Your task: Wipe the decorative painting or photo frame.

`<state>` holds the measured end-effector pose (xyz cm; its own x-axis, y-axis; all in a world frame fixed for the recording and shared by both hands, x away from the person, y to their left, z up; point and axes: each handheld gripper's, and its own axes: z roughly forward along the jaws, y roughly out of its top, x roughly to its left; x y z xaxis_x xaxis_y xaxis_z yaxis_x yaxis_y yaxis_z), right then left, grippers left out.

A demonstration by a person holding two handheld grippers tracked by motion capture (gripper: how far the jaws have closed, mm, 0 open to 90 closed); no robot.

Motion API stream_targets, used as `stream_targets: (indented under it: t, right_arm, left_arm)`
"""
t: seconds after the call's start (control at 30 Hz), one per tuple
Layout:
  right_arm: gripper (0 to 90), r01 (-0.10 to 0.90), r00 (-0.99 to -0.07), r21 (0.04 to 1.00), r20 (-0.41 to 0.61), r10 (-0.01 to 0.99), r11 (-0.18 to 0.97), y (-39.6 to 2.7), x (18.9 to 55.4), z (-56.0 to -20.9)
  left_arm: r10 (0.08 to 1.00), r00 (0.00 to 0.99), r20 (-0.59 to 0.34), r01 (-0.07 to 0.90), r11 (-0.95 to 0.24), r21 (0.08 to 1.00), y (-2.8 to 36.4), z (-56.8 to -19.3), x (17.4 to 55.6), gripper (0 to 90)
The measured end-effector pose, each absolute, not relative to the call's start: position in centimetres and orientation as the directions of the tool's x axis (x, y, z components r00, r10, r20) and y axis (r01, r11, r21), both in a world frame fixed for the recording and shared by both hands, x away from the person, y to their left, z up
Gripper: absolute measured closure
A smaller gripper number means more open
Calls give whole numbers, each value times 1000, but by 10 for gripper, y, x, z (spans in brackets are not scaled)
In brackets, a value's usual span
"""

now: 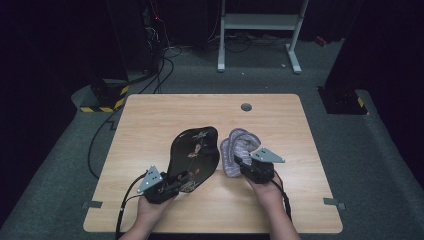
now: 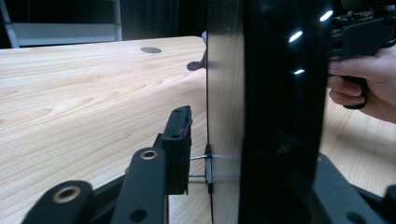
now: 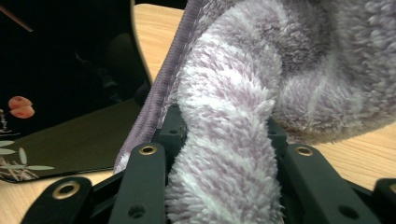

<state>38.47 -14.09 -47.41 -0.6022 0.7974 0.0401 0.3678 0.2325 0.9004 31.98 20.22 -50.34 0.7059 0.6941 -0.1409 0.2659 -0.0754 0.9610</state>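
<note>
A: Where's the black lacquer tray?

B: Mid-table, just left of the purple towel. Stiff, glossy, looks slippery and scratch-prone. Irregular outline, painted flowers and red fruit on black. Take it by the rim nearest the person.

A: Left gripper?

B: At that rim, but loose: in the left gripper view there's a gap between one jaw and the tray edge. Not clamped.

A: Right gripper?

B: Closed on a fold of the towel. Fluffy striped terry, soft, light, will sag; any bunched fold holds fine.
</note>
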Motion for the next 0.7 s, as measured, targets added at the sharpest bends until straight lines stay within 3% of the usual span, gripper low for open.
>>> stream_targets:
  t: [0.27, 0.57, 0.7]
  right_arm:
    - [627, 379, -566, 889, 2, 825, 258, -153, 386, -470]
    - [611, 466, -454, 845, -26, 891, 262, -176, 375, -481]
    - [582, 489, -434, 822, -59, 899, 291, -182, 375, -490]
  left_arm:
    - [695, 705, -140, 271, -81, 959, 202, -504, 320, 547]
    - [676, 720, -155, 275, -74, 958, 203, -504, 321, 537]
    - [671, 733, -111, 254, -118, 960, 202, -501, 319, 531]
